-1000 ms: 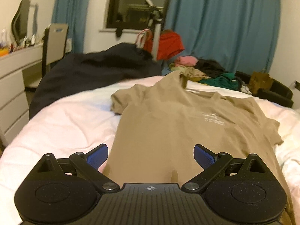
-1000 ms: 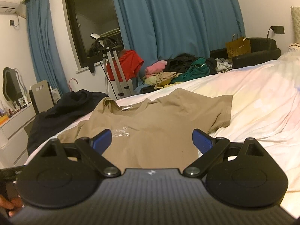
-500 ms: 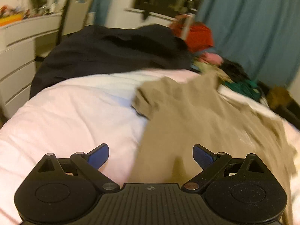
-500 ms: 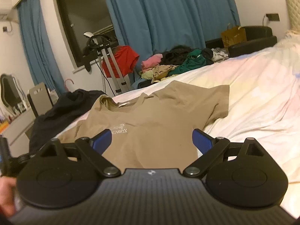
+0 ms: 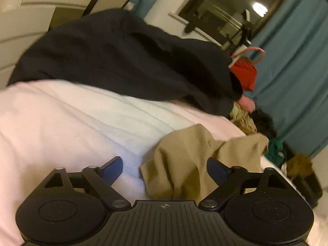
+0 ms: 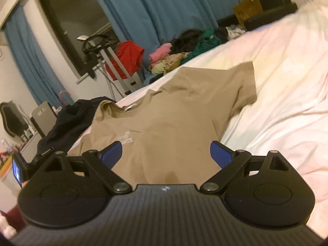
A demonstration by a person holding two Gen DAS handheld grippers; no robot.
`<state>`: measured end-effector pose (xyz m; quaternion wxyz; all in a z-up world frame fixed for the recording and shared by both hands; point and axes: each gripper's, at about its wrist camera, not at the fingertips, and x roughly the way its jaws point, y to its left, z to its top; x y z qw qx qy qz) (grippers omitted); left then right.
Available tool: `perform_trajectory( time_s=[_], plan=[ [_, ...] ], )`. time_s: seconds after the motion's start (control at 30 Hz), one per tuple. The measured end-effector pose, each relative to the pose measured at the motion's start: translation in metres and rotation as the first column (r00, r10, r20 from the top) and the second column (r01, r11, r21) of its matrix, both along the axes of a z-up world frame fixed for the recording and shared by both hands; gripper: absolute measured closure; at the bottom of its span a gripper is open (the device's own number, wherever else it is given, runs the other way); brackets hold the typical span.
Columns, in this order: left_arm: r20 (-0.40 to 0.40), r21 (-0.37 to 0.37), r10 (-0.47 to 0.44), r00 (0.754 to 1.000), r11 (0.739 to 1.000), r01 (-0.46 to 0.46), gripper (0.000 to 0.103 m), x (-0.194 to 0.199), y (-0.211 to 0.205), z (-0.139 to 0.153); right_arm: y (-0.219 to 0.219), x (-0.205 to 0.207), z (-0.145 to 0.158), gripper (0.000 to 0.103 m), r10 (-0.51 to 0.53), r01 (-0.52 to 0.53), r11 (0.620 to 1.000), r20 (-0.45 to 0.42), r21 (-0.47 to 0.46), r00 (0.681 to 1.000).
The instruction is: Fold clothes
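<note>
Tan shirt (image 6: pixel 170 123) flat on bed (image 6: pixel 287 86), collar far, hem near. Left tool (image 5: pixel 164 169) at bunched left sleeve (image 5: pixel 184 164); jaws just been closing, sleeve between, not yet pinched. Right tool (image 6: pixel 167 153) released over lower body. Left nearer the sleeve, likely the first fold.

Dim, warm indoor light filled both views. A lamp's reflection (image 5: pixel 260 9) glared in the dark window (image 5: pixel 221 14) at upper right. Motion blur smeared everything, and fisheye distortion bent the frame edges.
</note>
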<state>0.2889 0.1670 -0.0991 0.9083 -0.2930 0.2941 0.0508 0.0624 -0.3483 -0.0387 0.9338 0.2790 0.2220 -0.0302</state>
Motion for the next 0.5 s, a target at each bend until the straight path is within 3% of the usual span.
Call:
perform_trajectory(
  time_s=[0.03, 0.1, 0.13, 0.17, 0.23, 0.3, 0.37, 0.43, 0.5],
  plan=[
    [-0.007, 0.014, -0.012, 1.000, 1.000, 0.012, 0.035, 0.005, -0.004, -0.001, -0.005, 0.002, -0.002, 0.009, -0.017, 0.017, 1.000, 0.001, 0.011, 1.000],
    [-0.021, 0.042, -0.036, 0.999, 0.998, 0.037, 0.068, 0.016, -0.012, -0.004, -0.017, 0.006, -0.006, 0.009, -0.053, 0.053, 0.998, 0.001, 0.032, 0.999],
    [-0.032, 0.072, -0.054, 0.998, 0.996, 0.056, 0.077, 0.021, -0.018, -0.004, -0.021, 0.009, -0.009, 0.009, -0.068, 0.068, 0.997, -0.005, 0.046, 0.998],
    [-0.052, 0.154, -0.087, 0.995, 0.984, 0.094, 0.093, 0.024, -0.029, -0.001, -0.025, 0.012, -0.013, 0.009, -0.080, 0.081, 0.995, -0.017, 0.063, 0.997],
    [-0.058, 0.348, -0.130, 0.990, 0.927, 0.142, 0.094, 0.024, -0.057, 0.009, -0.032, 0.016, -0.021, 0.009, -0.097, 0.100, 0.990, -0.040, 0.098, 0.994],
    [-0.055, 0.529, -0.168, 0.984, 0.831, 0.172, 0.097, 0.019, -0.086, 0.019, -0.034, 0.016, -0.024, 0.009, -0.122, 0.125, 0.987, -0.038, 0.103, 0.992],
    [-0.042, 0.700, -0.265, 0.963, 0.680, 0.218, 0.098, 0.009, -0.126, 0.027, -0.036, 0.018, -0.023, 0.009, -0.127, 0.129, 0.987, -0.028, 0.094, 0.992],
    [-0.056, 0.813, -0.402, 0.914, 0.513, 0.275, 0.098, -0.007, -0.170, 0.026, -0.036, 0.020, -0.024, 0.009, -0.128, 0.129, 0.988, -0.021, 0.089, 0.992],
    [-0.136, 0.836, -0.544, 0.828, 0.386, 0.390, 0.097, -0.020, -0.212, 0.018, -0.036, 0.023, -0.026, 0.009, -0.121, 0.123, 0.988, -0.030, 0.091, 0.992]
  ],
)
